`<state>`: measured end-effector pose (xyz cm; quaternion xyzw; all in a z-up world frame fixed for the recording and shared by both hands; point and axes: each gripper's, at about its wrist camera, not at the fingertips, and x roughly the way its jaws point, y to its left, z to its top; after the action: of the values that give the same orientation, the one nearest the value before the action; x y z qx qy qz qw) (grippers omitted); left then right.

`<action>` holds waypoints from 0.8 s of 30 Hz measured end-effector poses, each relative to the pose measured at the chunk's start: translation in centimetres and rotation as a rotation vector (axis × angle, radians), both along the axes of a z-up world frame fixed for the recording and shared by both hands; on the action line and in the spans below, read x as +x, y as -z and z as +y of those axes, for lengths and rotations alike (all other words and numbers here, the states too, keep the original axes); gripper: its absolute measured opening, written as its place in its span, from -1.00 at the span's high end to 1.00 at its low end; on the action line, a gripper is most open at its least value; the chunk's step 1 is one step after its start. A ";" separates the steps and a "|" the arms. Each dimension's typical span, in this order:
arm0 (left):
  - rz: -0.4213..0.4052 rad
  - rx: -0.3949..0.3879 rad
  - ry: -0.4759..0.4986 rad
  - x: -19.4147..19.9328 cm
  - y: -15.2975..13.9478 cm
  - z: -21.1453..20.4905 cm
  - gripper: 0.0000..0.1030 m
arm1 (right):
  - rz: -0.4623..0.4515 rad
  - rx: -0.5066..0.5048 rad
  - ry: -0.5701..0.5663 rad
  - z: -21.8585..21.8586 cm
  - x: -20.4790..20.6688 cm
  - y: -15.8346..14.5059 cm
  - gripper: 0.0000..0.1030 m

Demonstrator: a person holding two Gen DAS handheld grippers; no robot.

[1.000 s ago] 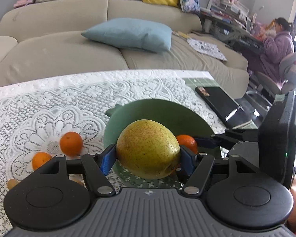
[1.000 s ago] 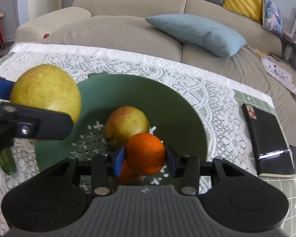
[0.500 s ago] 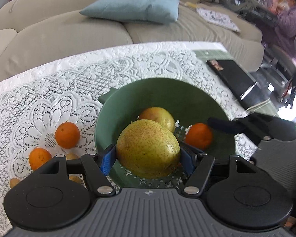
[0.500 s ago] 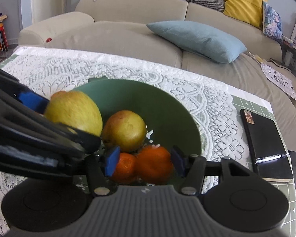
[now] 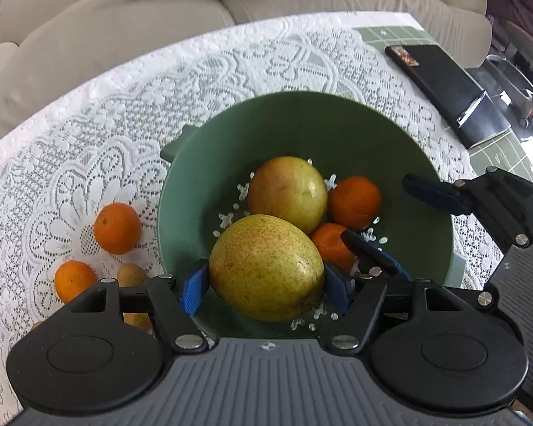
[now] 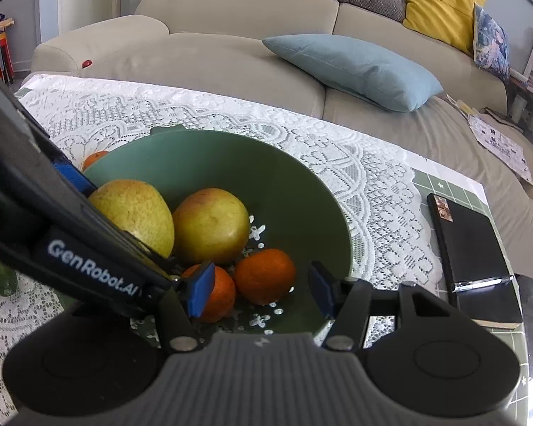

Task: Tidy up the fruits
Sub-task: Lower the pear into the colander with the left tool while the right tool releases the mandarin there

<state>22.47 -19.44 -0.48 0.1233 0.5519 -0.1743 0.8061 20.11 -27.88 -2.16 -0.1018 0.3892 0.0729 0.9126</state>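
- Pear (image 5: 264,266) sits clamped in the left tongs (image 5: 264,289), low inside the green bowl (image 5: 337,120).
- Right tongs (image 6: 261,289) have just been opening and stand released around an orange (image 6: 264,275) in the bowl.

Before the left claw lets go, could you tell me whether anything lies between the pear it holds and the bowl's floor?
Nothing visible blocks it: the pear hangs inside the green bowl, beside another pear.

Fruit (image 5: 287,191) crowds the bowl's (image 5: 302,120) near half.
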 end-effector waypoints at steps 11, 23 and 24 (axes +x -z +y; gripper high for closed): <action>0.049 -0.060 0.001 0.5 0.9 0.7 -0.53 | 0.007 -0.023 -0.019 0.3 -0.2 0.4 -0.04; 0.077 -0.090 -0.013 0.9 0.8 1.0 -0.53 | 0.005 -0.003 -0.015 0.2 -0.2 0.2 -0.07; 0.076 -0.095 -0.020 1.0 0.8 1.1 -0.53 | 0.005 -0.002 -0.016 0.1 -0.3 0.2 -0.07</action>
<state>23.43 -18.36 -1.30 0.0725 0.5745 -0.1969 0.7912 19.86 -27.74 -2.32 -0.1054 0.3906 0.0800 0.9110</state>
